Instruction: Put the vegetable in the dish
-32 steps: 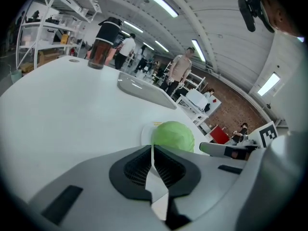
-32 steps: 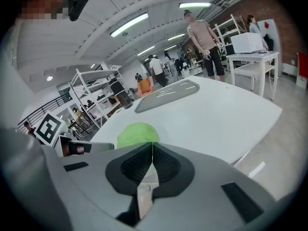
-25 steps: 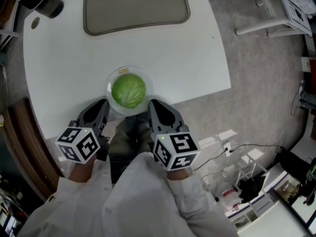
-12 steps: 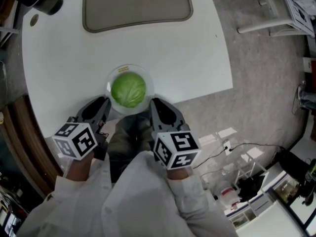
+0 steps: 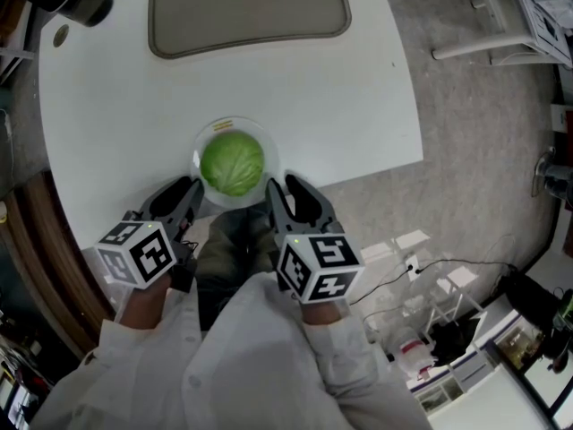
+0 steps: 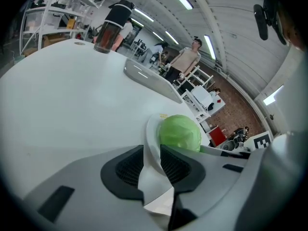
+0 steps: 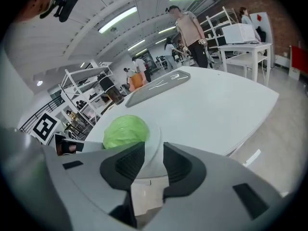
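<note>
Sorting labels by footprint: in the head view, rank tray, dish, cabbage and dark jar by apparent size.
1. tray
2. dish
3. cabbage, nearly filling it
The dark jar is cut by the frame edge, so it stays unranked.

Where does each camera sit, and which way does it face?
Head view: on the head, steeply down at cabbage in dish; left claw, right claw, sleeves show.
Left gripper view: on left claw, along jaws shut on dish rim.
Right gripper view: on right claw; jaws have just been opening, rim between.
All share cabbage, dish.
</note>
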Demonstrator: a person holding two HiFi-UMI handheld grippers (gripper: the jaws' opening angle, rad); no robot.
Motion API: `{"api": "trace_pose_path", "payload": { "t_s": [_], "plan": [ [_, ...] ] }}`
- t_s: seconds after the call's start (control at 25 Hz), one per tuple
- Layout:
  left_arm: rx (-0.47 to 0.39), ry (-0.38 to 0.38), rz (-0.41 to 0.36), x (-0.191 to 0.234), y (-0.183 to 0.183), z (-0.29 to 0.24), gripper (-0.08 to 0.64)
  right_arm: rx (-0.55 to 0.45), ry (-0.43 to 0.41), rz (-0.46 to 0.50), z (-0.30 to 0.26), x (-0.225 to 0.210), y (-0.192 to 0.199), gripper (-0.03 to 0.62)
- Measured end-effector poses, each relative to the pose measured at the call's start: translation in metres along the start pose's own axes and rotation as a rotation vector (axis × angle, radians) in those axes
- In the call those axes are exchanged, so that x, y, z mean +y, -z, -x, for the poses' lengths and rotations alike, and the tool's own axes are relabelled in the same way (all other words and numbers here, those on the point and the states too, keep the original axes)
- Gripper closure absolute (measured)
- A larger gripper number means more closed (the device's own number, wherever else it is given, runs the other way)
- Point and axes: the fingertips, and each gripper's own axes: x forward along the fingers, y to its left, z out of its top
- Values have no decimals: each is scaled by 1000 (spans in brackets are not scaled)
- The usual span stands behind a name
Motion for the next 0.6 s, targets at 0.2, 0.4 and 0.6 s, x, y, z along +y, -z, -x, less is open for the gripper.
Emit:
{"api": "trace_pose_path", "payload": {
  "t_s": [0.2,0.4,0.6],
  "plan": [
    [8,-6,-2,0,1,-1,468,26,-2,-2,-5,0,5,479],
    [7,-11,-6,-1,0,-2,468,37,-4,-4,-8,1,7,476],
    [13,-16,-8,-2,0,-3,468,30,-2,-6,-8,2,7,476]
  ]
}}
